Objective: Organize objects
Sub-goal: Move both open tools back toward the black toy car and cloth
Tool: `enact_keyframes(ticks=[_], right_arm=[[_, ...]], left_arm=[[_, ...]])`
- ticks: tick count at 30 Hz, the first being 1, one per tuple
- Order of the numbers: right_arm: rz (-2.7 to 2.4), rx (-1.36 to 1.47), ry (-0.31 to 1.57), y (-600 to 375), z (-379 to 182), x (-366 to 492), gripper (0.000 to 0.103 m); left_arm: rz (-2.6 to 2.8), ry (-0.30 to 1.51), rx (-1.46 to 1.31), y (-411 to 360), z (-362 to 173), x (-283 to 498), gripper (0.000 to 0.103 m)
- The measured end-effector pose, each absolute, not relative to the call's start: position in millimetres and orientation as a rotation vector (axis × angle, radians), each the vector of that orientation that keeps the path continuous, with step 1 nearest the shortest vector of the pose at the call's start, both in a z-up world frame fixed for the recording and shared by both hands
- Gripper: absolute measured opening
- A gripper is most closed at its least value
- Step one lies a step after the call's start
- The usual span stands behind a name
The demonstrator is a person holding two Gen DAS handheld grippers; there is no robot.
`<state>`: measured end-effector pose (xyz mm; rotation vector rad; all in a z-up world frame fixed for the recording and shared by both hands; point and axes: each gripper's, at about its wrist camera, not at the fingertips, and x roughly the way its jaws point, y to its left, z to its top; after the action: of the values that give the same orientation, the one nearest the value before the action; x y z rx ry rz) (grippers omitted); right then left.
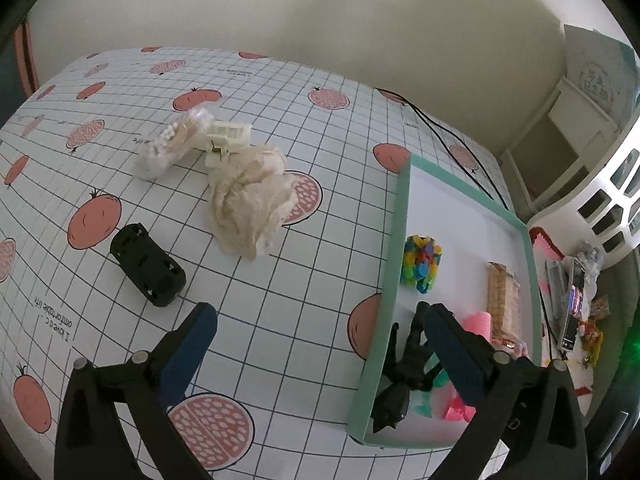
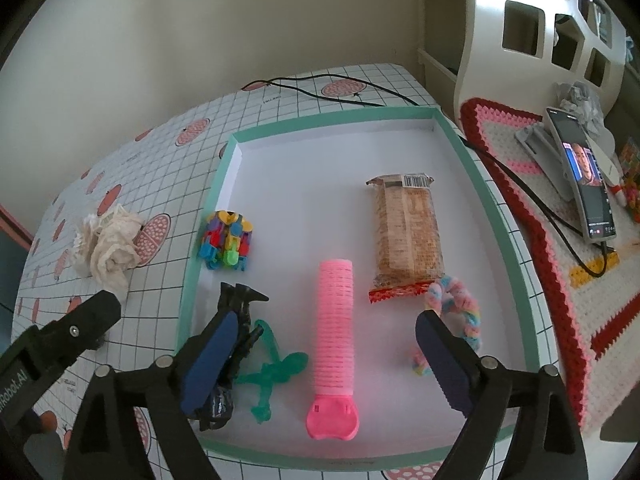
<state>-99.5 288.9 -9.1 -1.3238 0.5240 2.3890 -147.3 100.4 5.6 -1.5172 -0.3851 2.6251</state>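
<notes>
1. Four things wait on the tablecloth [image 1: 280, 280]: one black toy car [image 1: 147, 265], one crumpled cream cloth [image 1: 252, 204], one white clip [image 1: 226, 138], one bag of cotton swabs [image 1: 172, 146].
2. The car looks light, rigid and smooth; I'd pinch its flanks. The cloth is soft and can be bunched anywhere.
3. Six things lie in the green-rimmed tray [image 2: 492, 196].
4. The left gripper [image 1: 320, 320] and right gripper [image 2: 324, 332] both gape, holding nothing.

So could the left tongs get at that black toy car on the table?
Probably yes. The left tongs are open and hold nothing, and the black toy car lies alone on the tablecloth just ahead of them, with the crumpled cloth apart and nothing between.
</notes>
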Motion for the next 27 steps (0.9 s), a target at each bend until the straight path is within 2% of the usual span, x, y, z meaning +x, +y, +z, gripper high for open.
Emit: enact_keyframes(ticks=[2, 6, 17, 27], right_arm=[[2.387, -1.328, 0.525, 289.1, -10.3, -99.7, 0.101], [2.401, -1.317, 0.521, 288.5, -9.7, -98.4, 0.103], [2.418, -1.313, 0.507, 285.8, -8.0, -99.9, 0.103], [2.505, -1.154, 0.503, 279.6, 16.0, -97.0, 0.103]], left_arm=[[2.631, -0.382, -1.523, 100.0, 5.3, -147.7, 0.103], [2.652, -0.377, -1.512, 98.9, 5.3, -147.5, 0.103], [2.662, -0.372, -1.489, 95.8, 7.9, -149.1, 0.103], [2.708, -0.438, -1.414, 65.1, 18.8, -155.9, 0.103]])
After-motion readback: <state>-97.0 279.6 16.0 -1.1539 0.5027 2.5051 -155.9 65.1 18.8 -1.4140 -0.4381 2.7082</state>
